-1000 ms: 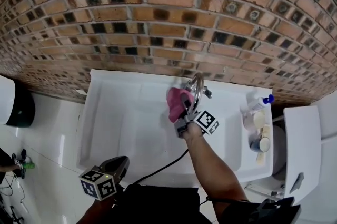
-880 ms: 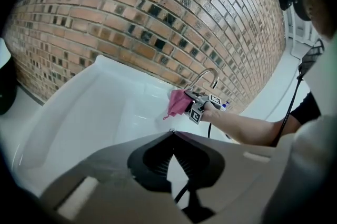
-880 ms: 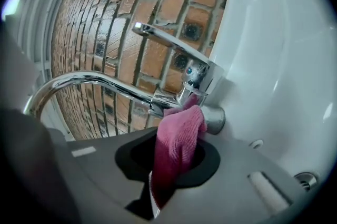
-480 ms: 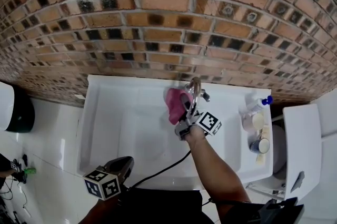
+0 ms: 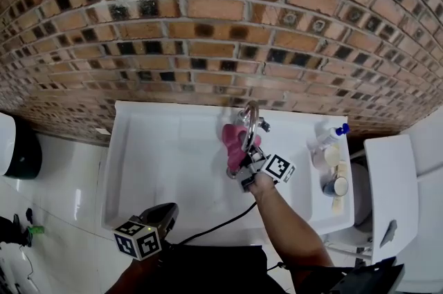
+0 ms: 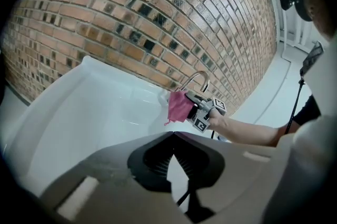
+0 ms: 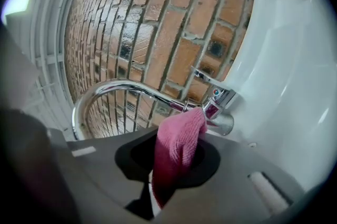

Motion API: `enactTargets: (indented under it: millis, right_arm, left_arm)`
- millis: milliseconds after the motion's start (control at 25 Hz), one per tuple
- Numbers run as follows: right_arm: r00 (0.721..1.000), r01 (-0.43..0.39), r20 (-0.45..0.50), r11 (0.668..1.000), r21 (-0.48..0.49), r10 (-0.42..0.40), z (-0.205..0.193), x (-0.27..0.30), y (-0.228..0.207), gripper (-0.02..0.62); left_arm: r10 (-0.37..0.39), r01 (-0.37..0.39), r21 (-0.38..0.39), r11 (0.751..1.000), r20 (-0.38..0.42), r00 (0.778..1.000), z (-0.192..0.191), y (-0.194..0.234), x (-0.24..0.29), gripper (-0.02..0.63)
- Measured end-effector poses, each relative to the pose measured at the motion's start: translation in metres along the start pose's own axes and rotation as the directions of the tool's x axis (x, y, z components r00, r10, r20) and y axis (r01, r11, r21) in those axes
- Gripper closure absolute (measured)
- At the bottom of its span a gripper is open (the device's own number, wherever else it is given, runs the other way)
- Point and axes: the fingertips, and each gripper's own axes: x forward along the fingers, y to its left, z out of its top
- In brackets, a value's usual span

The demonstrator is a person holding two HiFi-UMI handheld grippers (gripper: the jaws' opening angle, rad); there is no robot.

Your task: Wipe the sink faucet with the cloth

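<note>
Nearest the person, the left gripper [image 5: 163, 214] hangs at the front rim of the white sink [image 5: 159, 147], its jaws closed together on nothing. Farther out over the basin, the right gripper [image 7: 174, 161] is clamped on a pink cloth [image 7: 180, 136], which bunches up out of the closed jaws. A second ago the cloth sat to the left of the spout; now it is narrower and tucked more directly under the arch, while the left gripper has barely shifted. Just beyond the jaws, the cloth's top fold meets the chrome faucet [image 7: 121, 88] at its body below the lever, in front of the brick wall [image 5: 221, 23].
</note>
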Motion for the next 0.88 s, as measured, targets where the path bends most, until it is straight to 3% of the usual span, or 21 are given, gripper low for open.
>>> enactTargets:
  millis: [120, 320, 520, 640, 800, 880]
  right_arm:
    - [0.996, 0.075, -0.039, 0.995, -0.069, -0.077, -0.006, -0.029, 0.005, 0.540]
    - [0.955, 0.263, -0.082, 0.940, -0.215, -0.286, -0.022, -0.095, 0.015, 0.540]
    - [0.977, 0.177, -0.085, 0.966, -0.190, -0.196, -0.044, -0.148, 0.072, 0.540]
    - [0.986, 0.140, -0.070, 0.977, -0.160, -0.152, -0.053, -0.177, 0.102, 0.540]
    - [0.976, 0.111, -0.139, 0.931, -0.348, -0.168, -0.060, -0.206, 0.134, 0.540]
    - [0.973, 0.098, -0.158, 0.922, -0.376, -0.168, -0.061, -0.219, 0.144, 0.540]
  left_arm:
    - [-0.036, 0.036, 0.007, 0.999, 0.022, 0.999, 0.004, -0.006, -0.001, 0.602]
    - [-0.131, 0.131, 0.053, 0.990, 0.000, 0.991, 0.000, -0.021, 0.003, 0.601]
    - [-0.228, 0.235, 0.115, 0.965, -0.066, 0.971, -0.015, -0.046, 0.019, 0.602]
    - [-0.258, 0.263, 0.119, 0.957, -0.060, 0.964, -0.012, -0.059, 0.024, 0.602]
    - [-0.264, 0.262, 0.126, 0.957, -0.007, 0.965, -0.008, -0.080, 0.022, 0.601]
    - [-0.249, 0.246, 0.129, 0.961, 0.010, 0.968, -0.010, -0.087, 0.020, 0.602]
